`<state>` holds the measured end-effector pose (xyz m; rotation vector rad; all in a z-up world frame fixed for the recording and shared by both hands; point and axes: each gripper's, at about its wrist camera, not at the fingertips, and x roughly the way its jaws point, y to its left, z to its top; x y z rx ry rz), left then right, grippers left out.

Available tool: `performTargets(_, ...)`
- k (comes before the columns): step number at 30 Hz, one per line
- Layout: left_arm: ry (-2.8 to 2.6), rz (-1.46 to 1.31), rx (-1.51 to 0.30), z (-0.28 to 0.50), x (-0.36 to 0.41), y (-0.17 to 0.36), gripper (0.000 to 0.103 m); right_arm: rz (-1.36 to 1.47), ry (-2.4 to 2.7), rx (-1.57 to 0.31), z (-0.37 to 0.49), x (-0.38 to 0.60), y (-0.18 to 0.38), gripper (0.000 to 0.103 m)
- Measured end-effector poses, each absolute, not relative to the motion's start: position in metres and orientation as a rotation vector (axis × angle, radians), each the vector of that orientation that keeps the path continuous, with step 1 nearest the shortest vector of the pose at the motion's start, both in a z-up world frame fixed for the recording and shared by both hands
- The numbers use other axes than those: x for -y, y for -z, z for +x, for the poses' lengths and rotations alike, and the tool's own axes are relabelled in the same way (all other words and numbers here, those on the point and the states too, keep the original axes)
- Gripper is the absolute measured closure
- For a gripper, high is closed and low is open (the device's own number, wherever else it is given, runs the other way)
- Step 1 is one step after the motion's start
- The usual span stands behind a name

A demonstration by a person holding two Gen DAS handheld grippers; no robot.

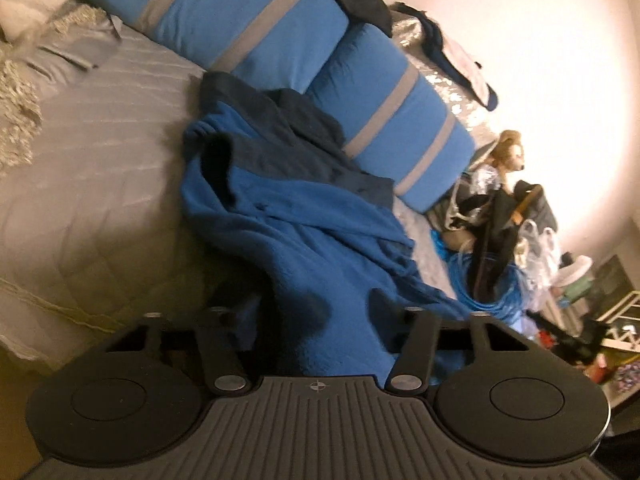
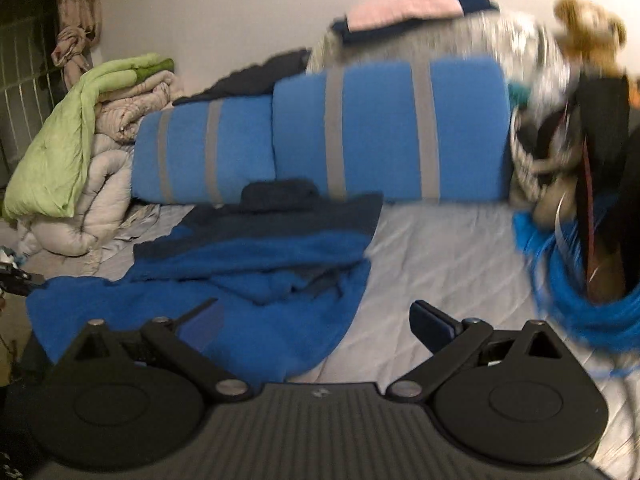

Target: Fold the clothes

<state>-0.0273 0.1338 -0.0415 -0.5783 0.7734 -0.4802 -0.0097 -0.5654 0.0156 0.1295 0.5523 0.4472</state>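
Blue fleece garment (image 2: 248, 280): soft, napped cloth in bright blue with navy panels, lying rumpled and partly bunched on the bed (image 2: 440, 256), its far edge against the bolsters. Bed cover: pale grey, quilted in faint parallel lines. Two bolster cushions (image 2: 392, 132): cylindrical, bright blue with grey bands, laid end to end along the wall. Left tongs (image 1: 316, 320): black, ribbed housing with round side discs; fingers drawn in on a gathered fold of the fleece, which rises in a ridge between them, so clenched on the garment. Right tongs (image 2: 316, 320): same make, fingers spread wide, released, hovering over the garment's near hem and the bare sheet. Puffy duvet (image 2: 72, 152), lime green and cream, heaped at the bed's far left. Plush bear (image 2: 588, 28), tan and shaggy, on clutter at right.
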Motion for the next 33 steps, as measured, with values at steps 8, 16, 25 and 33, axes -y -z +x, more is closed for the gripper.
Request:
performTargets(8,0.492,-0.667,-0.769,-0.026,-0.135,0.050,0.064,0.392,-0.569,-0.685,0.006,0.570,0.040,0.008)
performTargets(16,0.484,-0.654,-0.801,-0.029,-0.132,0.048,0.082,0.548,-0.728,-0.776,0.006,0.555,0.073,0.034)
performTargets(25,0.495,-0.667,-0.795,-0.029,-0.129,0.046,0.087,0.601,-0.719,-0.747,-0.013,0.553,0.060,0.094)
performTargets(33,0.485,-0.694,-0.675,-0.034,-0.131,0.024,0.088,0.724,-0.655,-0.640,-0.013,0.546,0.010,0.095)
